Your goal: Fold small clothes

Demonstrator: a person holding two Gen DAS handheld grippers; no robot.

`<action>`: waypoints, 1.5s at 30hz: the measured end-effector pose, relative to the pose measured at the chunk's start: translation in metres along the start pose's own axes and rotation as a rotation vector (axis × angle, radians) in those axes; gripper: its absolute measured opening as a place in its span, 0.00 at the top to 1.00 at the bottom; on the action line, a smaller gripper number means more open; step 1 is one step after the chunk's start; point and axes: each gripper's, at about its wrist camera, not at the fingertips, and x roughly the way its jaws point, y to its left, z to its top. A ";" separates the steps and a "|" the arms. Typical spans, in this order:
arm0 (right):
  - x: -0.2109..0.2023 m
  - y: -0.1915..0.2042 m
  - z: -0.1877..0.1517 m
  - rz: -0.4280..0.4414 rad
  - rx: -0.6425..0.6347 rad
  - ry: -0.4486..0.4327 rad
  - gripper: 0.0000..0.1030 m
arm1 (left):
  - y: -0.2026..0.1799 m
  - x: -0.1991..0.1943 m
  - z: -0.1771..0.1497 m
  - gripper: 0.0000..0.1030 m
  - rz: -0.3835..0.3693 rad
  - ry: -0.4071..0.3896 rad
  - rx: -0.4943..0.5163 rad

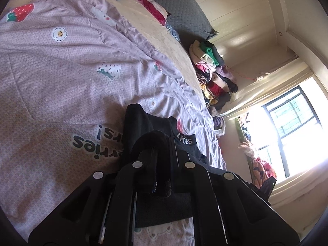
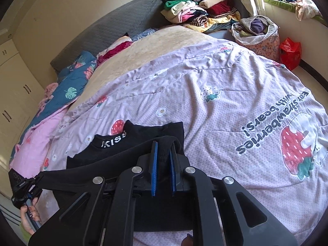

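A small black top (image 2: 143, 135) with "KISS" in white on its collar (image 2: 113, 140) lies on a pink strawberry-print quilt (image 2: 225, 94). My right gripper (image 2: 164, 144) is shut on a fold of the top's edge, the black cloth pinched between its blue pads. The edge stretches taut leftward to my left gripper (image 2: 39, 179), held by a hand (image 2: 28, 221). In the left wrist view the left gripper (image 1: 158, 142) is shut on bunched black cloth, with the top (image 1: 143, 121) and its collar (image 1: 185, 140) just beyond the fingers.
Piled clothes (image 2: 201, 10) sit at the bed's far corner beside a floral bag of laundry (image 2: 256, 32) and a red bag (image 2: 290, 53). Pillows and a blue leaf-print blanket (image 2: 69, 86) lie along the grey headboard. A bright window (image 1: 291, 123) is on the right.
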 end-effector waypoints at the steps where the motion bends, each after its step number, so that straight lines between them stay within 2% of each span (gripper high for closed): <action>1: 0.003 0.000 0.000 -0.006 -0.001 0.003 0.90 | 0.001 0.003 0.001 0.98 0.005 0.003 0.001; 4: 0.011 0.001 0.000 -0.027 -0.012 0.014 0.87 | 0.001 0.007 0.001 0.96 0.016 0.005 0.006; 6: 0.013 0.003 -0.001 -0.047 -0.027 0.007 0.79 | 0.000 0.006 0.001 0.82 0.040 -0.014 0.021; 8: 0.013 0.002 -0.002 -0.052 -0.031 0.000 0.73 | -0.001 0.001 0.003 0.76 0.051 -0.035 0.029; 11: 0.010 0.002 -0.005 -0.051 -0.037 -0.011 0.71 | -0.006 -0.006 0.004 0.76 0.086 -0.060 0.071; 15: 0.006 0.006 -0.011 -0.047 -0.061 -0.021 0.67 | -0.018 -0.011 -0.002 0.65 0.121 -0.061 0.146; 22: 0.005 0.034 -0.026 -0.023 -0.174 -0.010 0.66 | -0.040 0.000 -0.027 0.64 0.166 -0.009 0.293; 24: 0.008 0.043 -0.030 -0.012 -0.206 0.006 0.67 | -0.048 0.006 -0.039 0.66 0.178 0.022 0.352; 25: 0.010 0.047 -0.033 -0.009 -0.223 0.010 0.67 | -0.052 0.011 -0.045 0.70 0.191 0.040 0.391; 27: 0.015 0.057 -0.038 -0.001 -0.255 0.026 0.70 | -0.055 0.020 -0.056 0.99 0.199 0.082 0.436; 30: 0.025 0.071 -0.047 0.008 -0.308 0.054 0.75 | -0.058 0.038 -0.072 0.99 0.223 0.140 0.492; 36: 0.054 0.091 -0.066 -0.031 -0.417 0.136 0.75 | -0.050 0.065 -0.084 0.99 0.315 0.178 0.543; 41: 0.089 0.087 -0.073 -0.091 -0.426 0.207 0.75 | -0.044 0.082 -0.070 0.99 0.340 0.165 0.537; 45: 0.107 0.083 -0.073 -0.091 -0.410 0.218 0.76 | -0.039 0.098 -0.059 0.99 0.359 0.160 0.528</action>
